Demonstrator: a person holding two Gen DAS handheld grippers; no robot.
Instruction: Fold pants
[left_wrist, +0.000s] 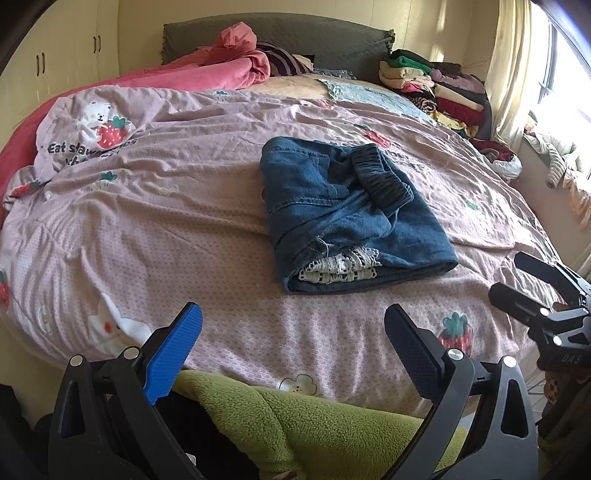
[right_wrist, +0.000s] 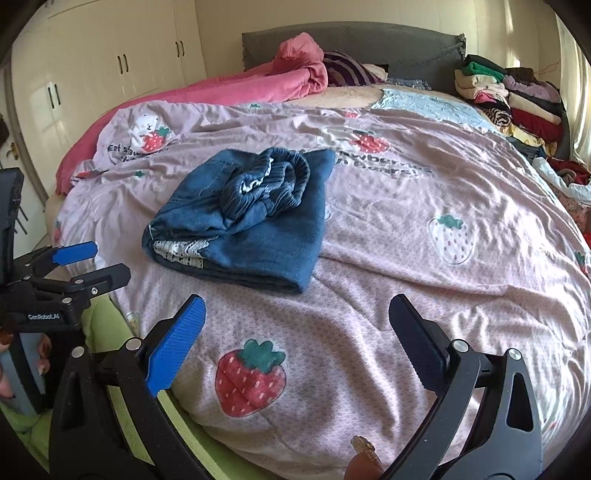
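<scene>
Blue denim pants (left_wrist: 351, 214) lie folded in a compact bundle on the pink strawberry-print quilt (left_wrist: 166, 229), dark elastic waistband on top, white lace trim at the near edge. They also show in the right wrist view (right_wrist: 247, 221). My left gripper (left_wrist: 293, 325) is open and empty, hovering at the near edge of the bed, short of the pants. It shows at the left of the right wrist view (right_wrist: 92, 262). My right gripper (right_wrist: 297, 317) is open and empty, near the bed edge to the right of the pants; it shows at the right of the left wrist view (left_wrist: 517, 273).
A pink blanket (left_wrist: 229, 66) and grey headboard (left_wrist: 295, 33) lie at the far end. Stacked folded clothes (left_wrist: 436, 85) sit at the far right. A green fleece (left_wrist: 314, 424) is at the near edge. White wardrobes (right_wrist: 110, 62) stand at left.
</scene>
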